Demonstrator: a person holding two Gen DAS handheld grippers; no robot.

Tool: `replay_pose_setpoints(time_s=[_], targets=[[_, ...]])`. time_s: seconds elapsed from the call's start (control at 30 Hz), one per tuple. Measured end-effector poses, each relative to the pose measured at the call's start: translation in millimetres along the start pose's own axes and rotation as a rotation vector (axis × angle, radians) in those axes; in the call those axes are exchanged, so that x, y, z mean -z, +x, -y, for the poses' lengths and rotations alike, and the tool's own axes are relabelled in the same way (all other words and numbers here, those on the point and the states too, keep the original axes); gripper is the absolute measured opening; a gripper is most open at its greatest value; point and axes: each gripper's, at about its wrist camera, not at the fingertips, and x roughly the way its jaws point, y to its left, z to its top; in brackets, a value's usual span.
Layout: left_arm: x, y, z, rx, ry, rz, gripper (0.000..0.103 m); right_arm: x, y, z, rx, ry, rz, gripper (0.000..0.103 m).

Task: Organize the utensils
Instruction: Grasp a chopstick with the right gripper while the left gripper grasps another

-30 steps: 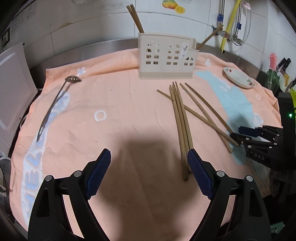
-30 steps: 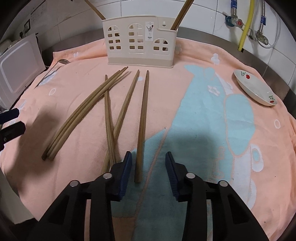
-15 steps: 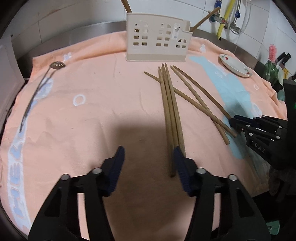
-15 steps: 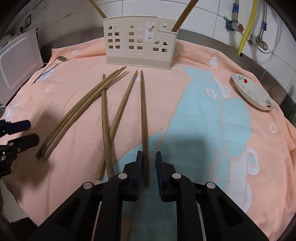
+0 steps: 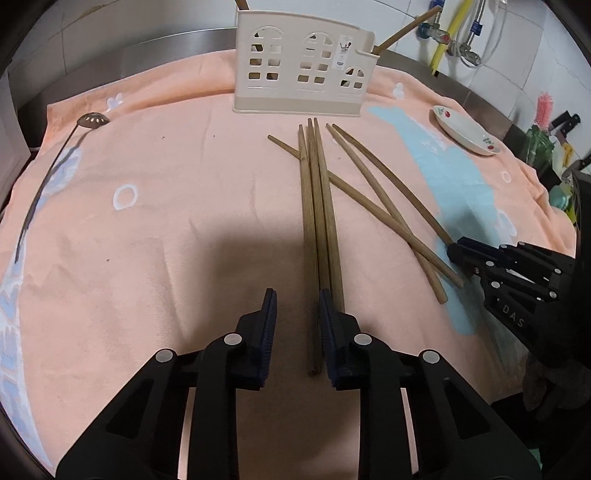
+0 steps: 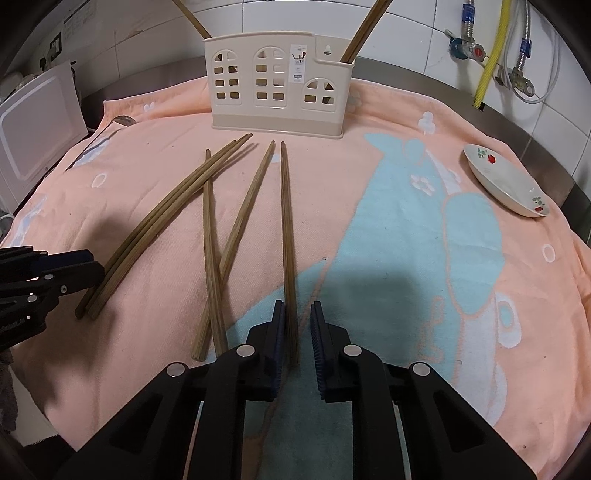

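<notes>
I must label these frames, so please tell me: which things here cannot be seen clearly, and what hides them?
- Chopsticks in the utensil holder: lower parts behind its wall, tops cut by the edge, both views.
- Slotted spoon: in the right wrist view, nearly all lost behind a towel fold.
- Sticker on the holder: print too small.
- Left gripper: its right finger covers part of the chopstick bundle.

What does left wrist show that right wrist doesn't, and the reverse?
Left wrist only: a pink brush and dark knife handles at the far right edge.
Right wrist only: a wall socket at upper left.
Both: the beige utensil holder with chopsticks standing in it, six loose chopsticks on the peach towel, the flowered dish and the yellow hose.
</notes>
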Motion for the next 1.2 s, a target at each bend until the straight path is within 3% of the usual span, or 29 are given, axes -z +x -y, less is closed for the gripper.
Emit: replay_pose_setpoints(time_s=[0.47,0.8,0.97,1.2], targets=[[-4.9,9.1,3.2,-0.062,0.018,-0.007,0.017,-0.3,0.7,-1.1,0.005,-0.009,0.002,0.016],[-3.3,10.4,2.0,-0.029,0.010,0.024,0.016,0.4,1.1,-2.1,0.004,-0.005,0.011,0.015],[-5.8,12.5,0.8,-0.037,0.010,0.027,0.010,0.2,1.6,-1.2,0.002,-0.003,0.015,0.014],[-9.5,15.0,3.7,-0.046,0.028,0.015,0.010,-1.1,2.5,-1.3,0.005,-0.006,0.015,0.014]])
